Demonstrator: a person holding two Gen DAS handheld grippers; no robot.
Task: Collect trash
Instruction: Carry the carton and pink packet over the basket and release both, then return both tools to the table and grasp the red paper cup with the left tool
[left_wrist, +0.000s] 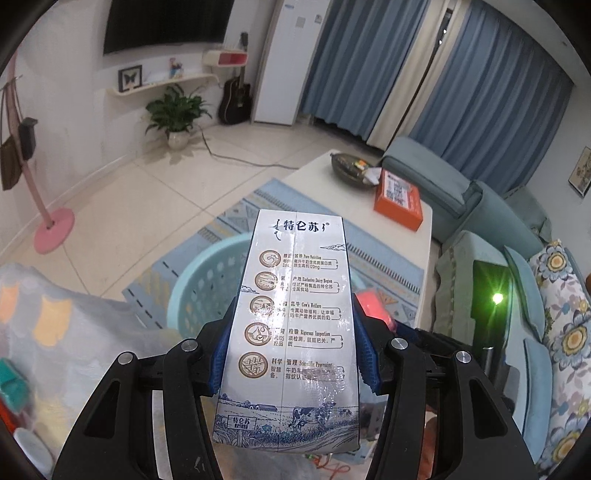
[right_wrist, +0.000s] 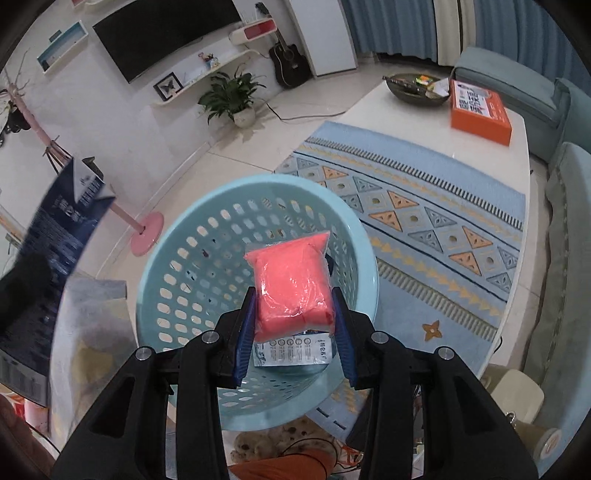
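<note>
Both loads over basket (right_wrist: 255, 295): left tool (left_wrist: 291, 354) grips milk carton (left_wrist: 291, 325), right tool (right_wrist: 293, 325) pink packet (right_wrist: 291, 284) (1 carton already inside). Next: release.

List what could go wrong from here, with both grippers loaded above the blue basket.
1. The milk carton is tall and pinched only low down by the left gripper; it could pivot and drop outside the basket.
2. The pink bag in the right gripper is soft and slick, so it may slip early.
3. The two loads hang close together and could collide over the rim.
</note>
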